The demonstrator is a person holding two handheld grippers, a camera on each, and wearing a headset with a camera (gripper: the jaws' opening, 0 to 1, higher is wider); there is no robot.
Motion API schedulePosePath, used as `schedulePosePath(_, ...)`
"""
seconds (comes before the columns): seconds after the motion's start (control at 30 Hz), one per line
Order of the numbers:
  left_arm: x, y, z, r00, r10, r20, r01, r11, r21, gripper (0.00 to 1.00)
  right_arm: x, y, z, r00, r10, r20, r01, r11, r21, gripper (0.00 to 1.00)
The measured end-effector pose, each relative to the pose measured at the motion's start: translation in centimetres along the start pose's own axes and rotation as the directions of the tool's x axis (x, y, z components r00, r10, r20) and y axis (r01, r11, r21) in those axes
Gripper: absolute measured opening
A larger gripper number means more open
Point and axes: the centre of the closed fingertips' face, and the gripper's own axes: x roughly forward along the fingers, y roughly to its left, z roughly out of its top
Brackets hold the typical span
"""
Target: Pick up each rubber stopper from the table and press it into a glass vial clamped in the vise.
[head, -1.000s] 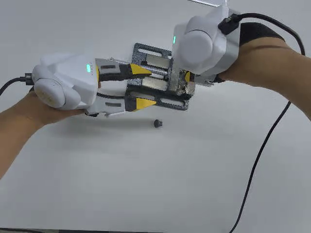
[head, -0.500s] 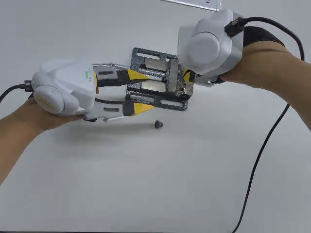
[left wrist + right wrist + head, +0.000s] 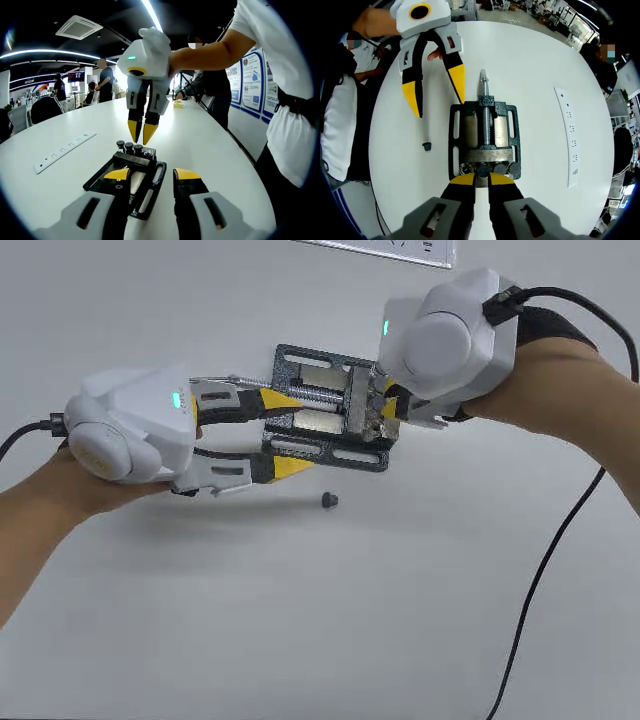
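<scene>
At upper centre of the head view, the right gripper [image 3: 388, 405] hangs over the vials [image 3: 134, 147] in the vise [image 3: 330, 452]. Its jaws are nearly together; whether they hold anything I cannot tell. The left gripper [image 3: 306, 430] is spread, and a loose stopper [image 3: 327, 500] lies below the vise; pressing should go straight down, centred on a vial mouth.

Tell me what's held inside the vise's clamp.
A row of glass vials with dark tops stands clamped at one end of the vise. The right gripper hangs just above them; in its own view its tips cover part of the row.
</scene>
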Motion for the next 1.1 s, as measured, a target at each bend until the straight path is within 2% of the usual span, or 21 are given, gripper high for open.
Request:
schedulePosePath(0.5, -0.1, -0.4, -0.1, 0.9999, -0.008, -0.012, 0.008, 1.0, 0.004, 0.31, -0.8, 2.0, 1.1, 0.9946, 0.001, 0.104, -0.008, 0.998, 0.063, 0.11)
schedulePosePath(1.1, 0.2, -2.2, -1.1, 0.9989, -0.037, -0.031, 0.036, 0.999, -0.008, 0.31, -0.5, 6.3, 1.3, 0.9891, 0.032, 0.144, -0.043, 0.996, 0.077, 0.1)
